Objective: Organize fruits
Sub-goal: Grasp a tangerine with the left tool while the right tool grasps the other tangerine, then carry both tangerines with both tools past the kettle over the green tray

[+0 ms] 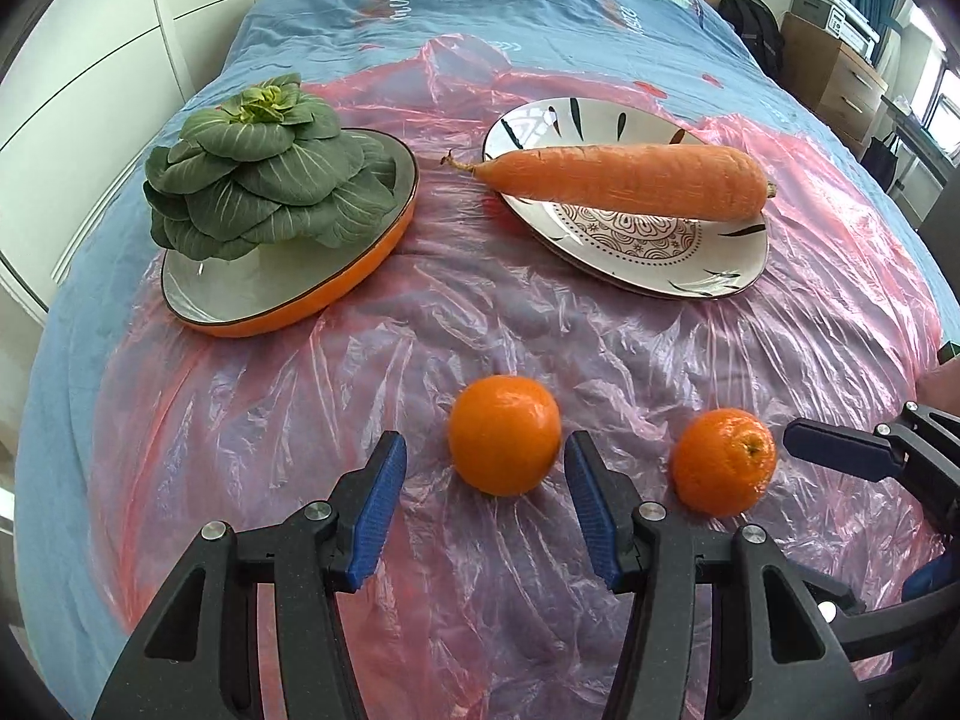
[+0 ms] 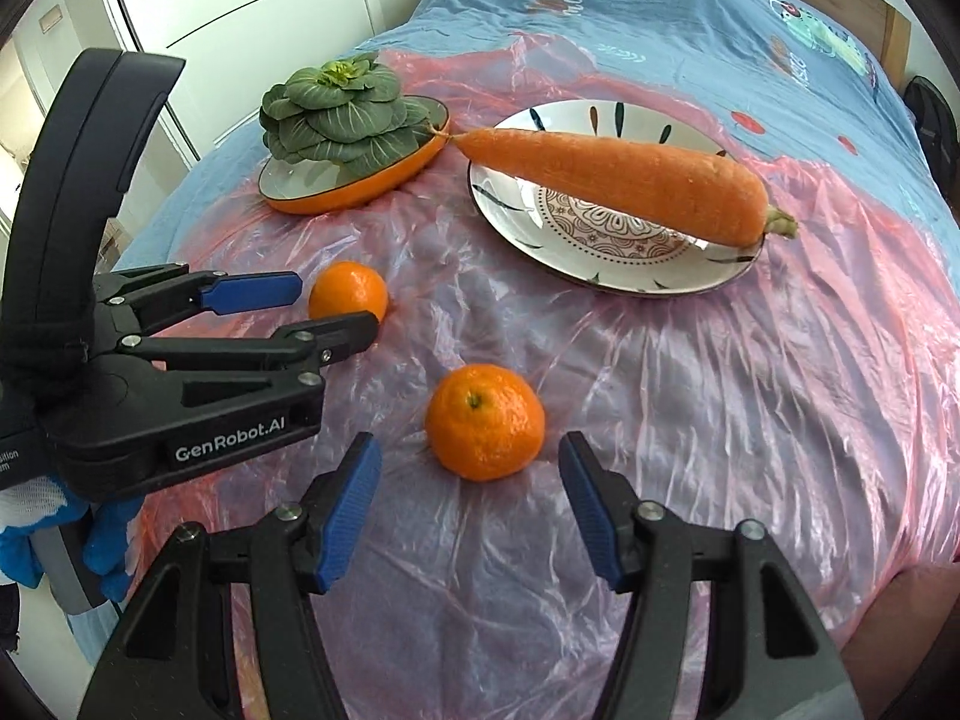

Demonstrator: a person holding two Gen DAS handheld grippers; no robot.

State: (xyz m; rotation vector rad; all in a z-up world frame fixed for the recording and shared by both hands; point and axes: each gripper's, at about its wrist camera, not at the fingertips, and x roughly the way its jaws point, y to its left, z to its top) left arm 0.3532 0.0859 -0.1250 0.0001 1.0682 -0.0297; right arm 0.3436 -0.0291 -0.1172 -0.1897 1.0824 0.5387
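Note:
Two oranges lie on a pink plastic sheet. My left gripper (image 1: 485,444) is open, and one orange (image 1: 504,435) sits just at its blue fingertips without being pressed; the right wrist view shows this gripper (image 2: 336,307) from the side beside the same orange (image 2: 348,294). My right gripper (image 2: 469,443) is open wide, with the second orange (image 2: 485,420) just ahead between its tips, untouched. That second orange (image 1: 723,462) lies beside the right gripper's finger (image 1: 840,450).
Behind the oranges, an orange-rimmed dish (image 1: 288,300) holds a leafy green vegetable (image 1: 264,180), and a patterned white plate (image 1: 630,240) carries a large carrot (image 1: 624,180). The plastic sheet (image 1: 480,330) covers a blue quilted bed (image 1: 480,0). White wardrobe doors (image 1: 120,60) stand left.

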